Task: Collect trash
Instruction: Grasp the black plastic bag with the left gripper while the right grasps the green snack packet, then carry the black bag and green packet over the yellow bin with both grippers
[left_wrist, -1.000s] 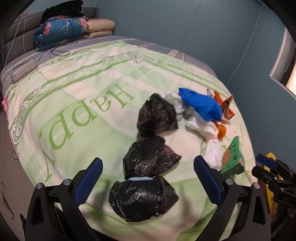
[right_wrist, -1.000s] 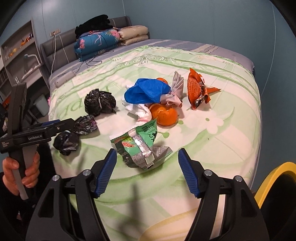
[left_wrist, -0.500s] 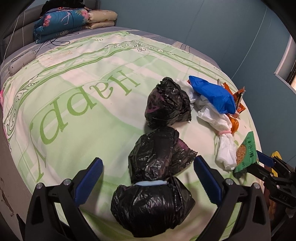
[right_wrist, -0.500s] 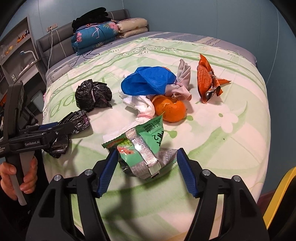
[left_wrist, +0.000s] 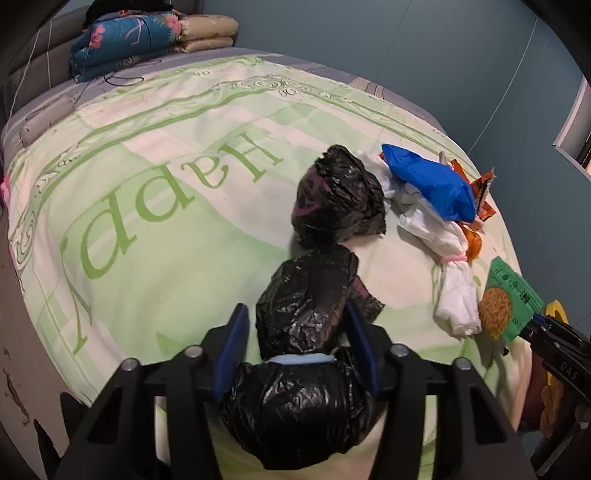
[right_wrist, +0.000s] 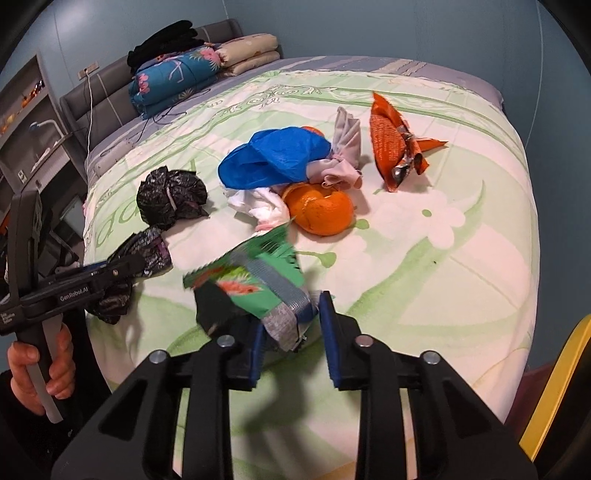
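Spreading under everything, the bed (left_wrist: 155, 236) with its green-and-cream quilt serves as the collecting ground, so the rubbish lies loose on top within reach of both hands. Three knotted black bags run in a line toward the left gripper (left_wrist: 295, 354); its jaws have just been closing and now press on the nearest black bag (left_wrist: 295, 406) from both sides, likely because a soft bundle is easiest lifted by squeezing its bulk. The middle black bag (left_wrist: 306, 302) sits just beyond, touching it. Farther off, a blue bag (right_wrist: 273, 158), white tissue and an orange (right_wrist: 319, 214) cluster together, well apart from the orange wrapper (right_wrist: 391, 147). The right gripper (right_wrist: 291, 350) has just been closing too and is clamped on the green snack packet (right_wrist: 258, 280), pinching its crumpled foil end, which tilts the thin packet up off the quilt.
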